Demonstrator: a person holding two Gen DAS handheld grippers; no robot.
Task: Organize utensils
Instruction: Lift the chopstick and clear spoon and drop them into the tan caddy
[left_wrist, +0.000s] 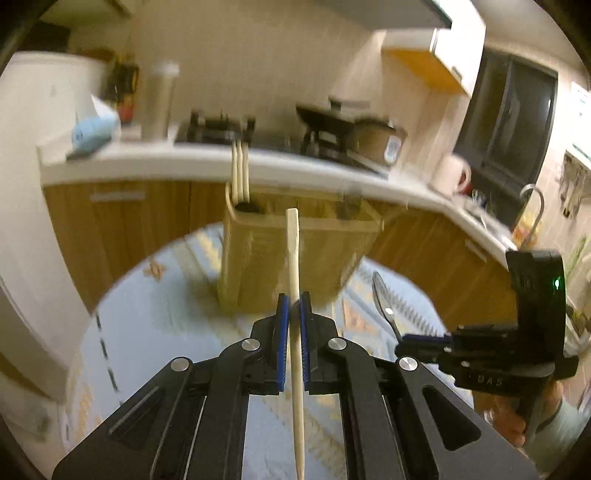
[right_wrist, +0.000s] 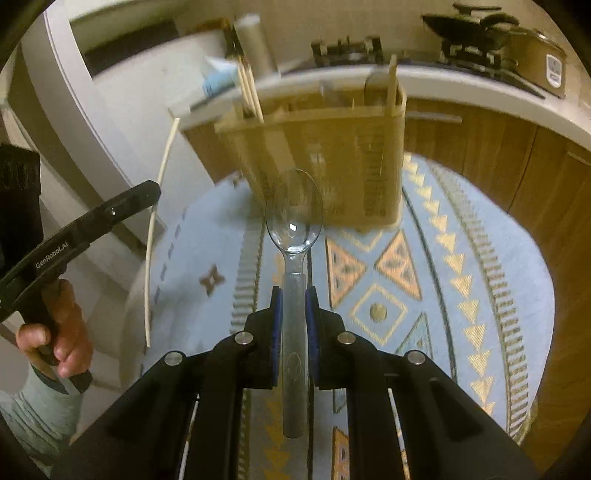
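Left gripper is pinched shut on a single wooden chopstick, blue pads on either side of it roughly a third of the way down from the thick end. The stick runs straight up between the fingers, blunt square end pointing at the holder and the tapered tip trailing back toward the camera. My guess is it weighs next to nothing and is stiff, but it's smooth and thin, so it could pivot in the pads like a seesaw if it bumps the rim. Gripping nearer the middle looks about right for keeping it from swinging.

Right gripper is clamped on a clear plastic spoon, holding the flat handle just below the neck, with the bowl sticking out in front. The plastic looks glossy and slick, probably light and a bit brittle, so I wouldn't squeeze hard. The flat handle gives the pads something decent to bite on.

Both utensils are up in the air in front of the utensil holder, a pale slotted box with several compartments, standing on the table. A few chopsticks already stand in its left compartment, and something flat pokes out of the right one, too blurry to name. Under it all is a light blue tablecloth with gold triangles and diamonds, looks like woven fabric. Kitchen counter and stove sit behind.
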